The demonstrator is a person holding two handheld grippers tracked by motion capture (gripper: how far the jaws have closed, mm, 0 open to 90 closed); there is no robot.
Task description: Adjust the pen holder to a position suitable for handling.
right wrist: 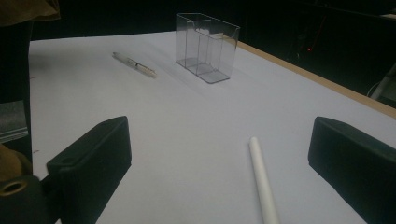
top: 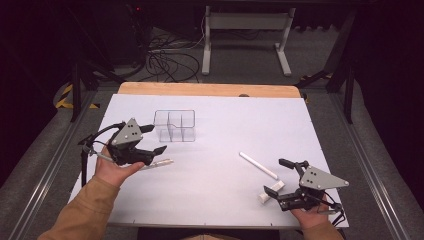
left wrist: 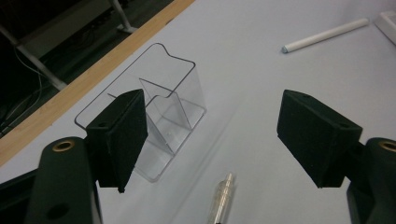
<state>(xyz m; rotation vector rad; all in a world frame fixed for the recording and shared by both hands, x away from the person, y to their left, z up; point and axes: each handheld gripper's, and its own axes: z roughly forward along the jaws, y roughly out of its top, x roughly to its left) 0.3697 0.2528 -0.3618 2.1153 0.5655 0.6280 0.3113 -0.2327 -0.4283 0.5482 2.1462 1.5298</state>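
Desk (top: 215, 200) centre lies open: broad bare white between the clear organizer (top: 174, 126) at the far left and the white stick (top: 258, 165) right of the middle. Clear pen (top: 159, 163) lies flat just beside the left claw (top: 152, 139), with the organizer upright close beyond it. By the right claw (top: 279, 176), a small white block (top: 270, 192) lies at the lower tip, and the stick slants across the way to the centre.

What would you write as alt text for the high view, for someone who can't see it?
Two hands hold black two-jaw grippers over a white table, the left gripper open beside a clear plastic pen and the right gripper open near a white stick and a small white block. A clear plastic divided box stands farther back.
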